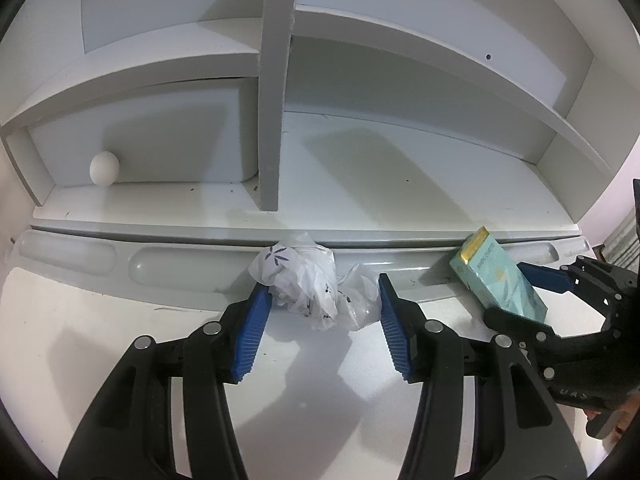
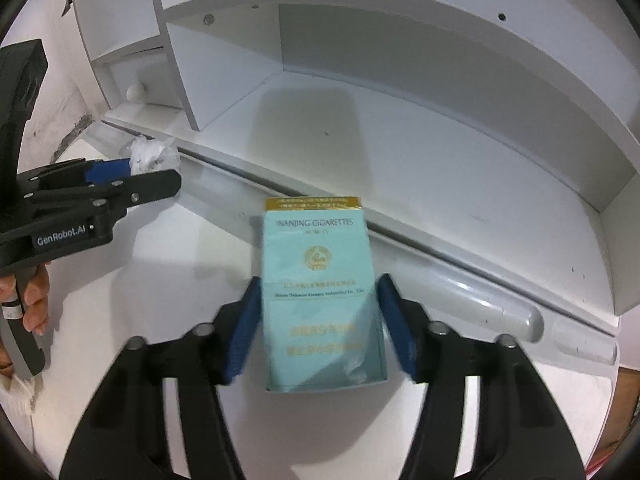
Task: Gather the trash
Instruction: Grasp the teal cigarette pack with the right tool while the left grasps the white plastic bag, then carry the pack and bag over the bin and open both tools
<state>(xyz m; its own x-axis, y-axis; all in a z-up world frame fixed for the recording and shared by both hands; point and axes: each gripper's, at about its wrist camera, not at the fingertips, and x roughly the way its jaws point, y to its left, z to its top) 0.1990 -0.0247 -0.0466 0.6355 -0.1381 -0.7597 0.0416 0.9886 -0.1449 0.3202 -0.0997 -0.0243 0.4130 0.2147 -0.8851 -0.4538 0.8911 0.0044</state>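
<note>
A crumpled white plastic bag with dark flower prints lies on the white desk against the shelf's base. My left gripper is open, its blue pads on either side of the bag. A pale teal cigarette pack with a gold top lies flat on the desk. My right gripper is open around the pack, the left pad touching its edge, a small gap at the right pad. The pack and right gripper also show in the left wrist view. The bag and left gripper show in the right wrist view.
A white shelf unit with open compartments stands at the back of the desk. A small drawer with a round white knob sits at the lower left. A grooved grey pen tray runs along the shelf's base.
</note>
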